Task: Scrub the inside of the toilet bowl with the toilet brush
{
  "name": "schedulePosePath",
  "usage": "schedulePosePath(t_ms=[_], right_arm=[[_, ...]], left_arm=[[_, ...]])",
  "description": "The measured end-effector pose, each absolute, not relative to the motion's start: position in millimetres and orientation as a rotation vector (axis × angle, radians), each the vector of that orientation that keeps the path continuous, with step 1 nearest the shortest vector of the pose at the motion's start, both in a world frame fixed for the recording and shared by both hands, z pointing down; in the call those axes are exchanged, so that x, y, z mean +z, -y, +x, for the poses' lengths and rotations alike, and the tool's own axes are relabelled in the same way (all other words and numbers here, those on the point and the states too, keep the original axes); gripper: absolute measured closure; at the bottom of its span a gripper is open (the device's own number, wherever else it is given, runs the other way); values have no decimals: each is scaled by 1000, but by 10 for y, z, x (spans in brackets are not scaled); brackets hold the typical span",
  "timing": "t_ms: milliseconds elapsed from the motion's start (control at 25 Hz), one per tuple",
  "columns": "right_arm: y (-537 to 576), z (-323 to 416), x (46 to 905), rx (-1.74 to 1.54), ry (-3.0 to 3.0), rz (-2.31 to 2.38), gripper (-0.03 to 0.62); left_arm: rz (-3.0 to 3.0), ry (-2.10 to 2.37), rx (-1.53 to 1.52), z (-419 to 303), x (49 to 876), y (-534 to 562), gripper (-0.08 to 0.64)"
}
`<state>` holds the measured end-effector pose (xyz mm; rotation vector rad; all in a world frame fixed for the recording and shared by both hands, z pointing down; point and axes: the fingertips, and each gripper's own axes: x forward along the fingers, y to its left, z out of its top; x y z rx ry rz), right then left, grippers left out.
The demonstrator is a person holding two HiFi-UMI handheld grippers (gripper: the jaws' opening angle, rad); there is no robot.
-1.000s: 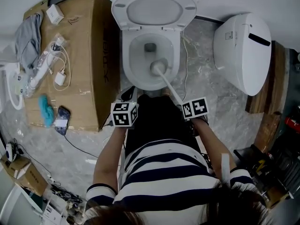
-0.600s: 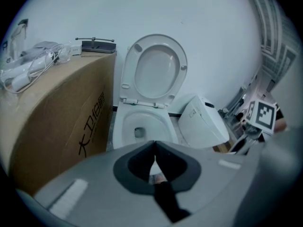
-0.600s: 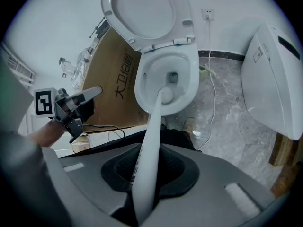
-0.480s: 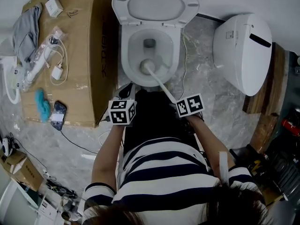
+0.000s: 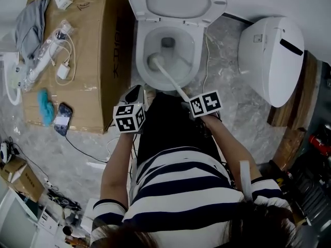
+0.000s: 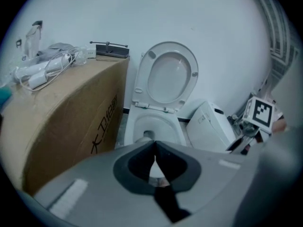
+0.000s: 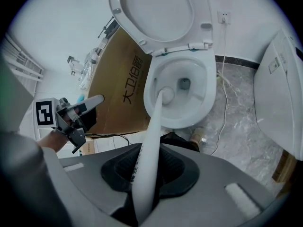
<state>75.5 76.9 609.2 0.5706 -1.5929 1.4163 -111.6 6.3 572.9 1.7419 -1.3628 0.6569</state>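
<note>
The white toilet bowl [image 5: 142, 71] stands open, its lid [image 5: 178, 1] raised. My right gripper [image 5: 187, 98] is shut on the white toilet brush handle [image 5: 170, 80]. The brush head [image 5: 154, 62] presses on the bowl's inner left wall. In the right gripper view the handle [image 7: 150, 141] runs from my right gripper [image 7: 144, 174] up to the brush head [image 7: 165, 96] inside the bowl [image 7: 208, 103]. My left gripper [image 5: 135, 93] hovers shut and empty at the bowl's front left. In the left gripper view, that left gripper [image 6: 155, 157] shows its jaws meeting in front of the bowl [image 6: 137, 126].
A large cardboard box [image 5: 98, 50] stands close against the toilet's left, with cables [image 5: 64, 61], a phone [image 5: 61, 119] and a cloth [image 5: 28, 27] on top. A detached white toilet seat unit [image 5: 271, 50] lies on the marble floor at the right. A cord [image 5: 206, 61] runs along the toilet's right side.
The brush head has slid from the bowl's front middle to its left wall. Both grippers have drifted slightly left with it.
</note>
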Motion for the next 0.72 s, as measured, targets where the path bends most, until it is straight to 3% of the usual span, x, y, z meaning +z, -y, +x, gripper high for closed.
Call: schedulePosePath(t_ms=[720], right_arm=[[-54, 617, 6160, 1383, 1685, 649, 509]], left_arm=[[1746, 1384, 646, -1085, 5642, 50, 560]])
